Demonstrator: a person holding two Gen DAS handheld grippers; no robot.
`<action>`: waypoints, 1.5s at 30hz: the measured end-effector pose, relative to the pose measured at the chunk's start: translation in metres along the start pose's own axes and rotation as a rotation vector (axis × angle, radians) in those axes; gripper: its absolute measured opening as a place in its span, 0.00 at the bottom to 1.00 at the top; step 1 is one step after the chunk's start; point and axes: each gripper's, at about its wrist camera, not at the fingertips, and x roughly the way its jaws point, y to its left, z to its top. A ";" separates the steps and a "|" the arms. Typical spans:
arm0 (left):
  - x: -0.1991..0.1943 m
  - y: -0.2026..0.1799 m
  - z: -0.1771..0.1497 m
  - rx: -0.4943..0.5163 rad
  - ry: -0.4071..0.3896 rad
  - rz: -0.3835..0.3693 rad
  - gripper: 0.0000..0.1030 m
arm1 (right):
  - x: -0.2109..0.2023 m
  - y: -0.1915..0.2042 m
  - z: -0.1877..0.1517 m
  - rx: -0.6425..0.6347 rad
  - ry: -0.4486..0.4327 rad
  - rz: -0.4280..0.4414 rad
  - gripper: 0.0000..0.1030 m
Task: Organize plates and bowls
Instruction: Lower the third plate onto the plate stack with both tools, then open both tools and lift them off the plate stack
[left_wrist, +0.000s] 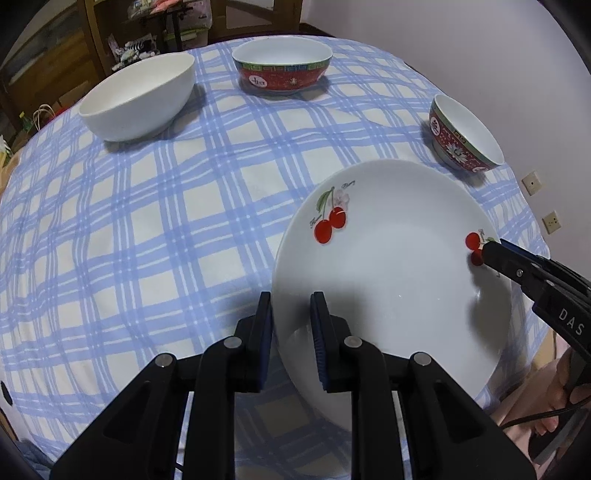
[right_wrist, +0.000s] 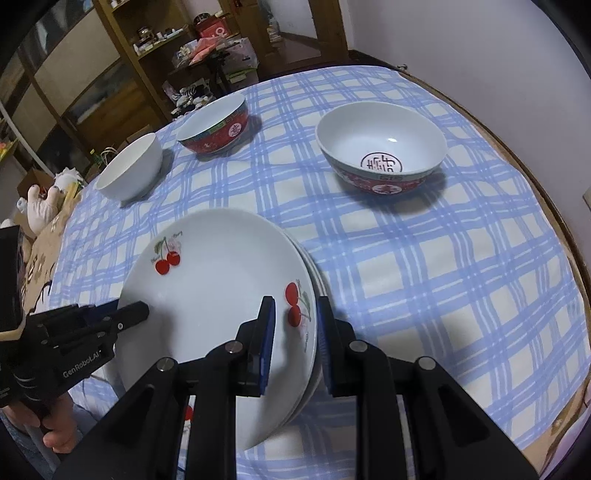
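Blue-and-white check cloth over round table; both grippers clamped on cherry plate.
L to R, right wrist view: wooden shelving w/ clutter at rear left, soft toys by table edge, plain pale wall at right. Left gripper pinches near-left rim of cherry plate, one pad under, one on top. Plate sits atop stacked plates at table's near edge. Right gripper grips opposite rim likewise. Beyond: white bowl far left, red bowl centre, second red bowl right; all upright, well apart. Wall sockets seen in left wrist view.
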 end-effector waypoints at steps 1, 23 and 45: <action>0.000 -0.001 0.000 0.004 0.000 0.005 0.19 | 0.000 0.000 0.000 0.003 -0.001 0.002 0.23; -0.015 0.009 0.002 -0.021 -0.020 0.003 0.21 | 0.003 -0.007 -0.003 0.062 0.028 -0.017 0.26; -0.102 0.085 0.031 -0.061 -0.111 0.132 0.47 | -0.052 0.057 0.058 -0.103 -0.187 0.096 0.87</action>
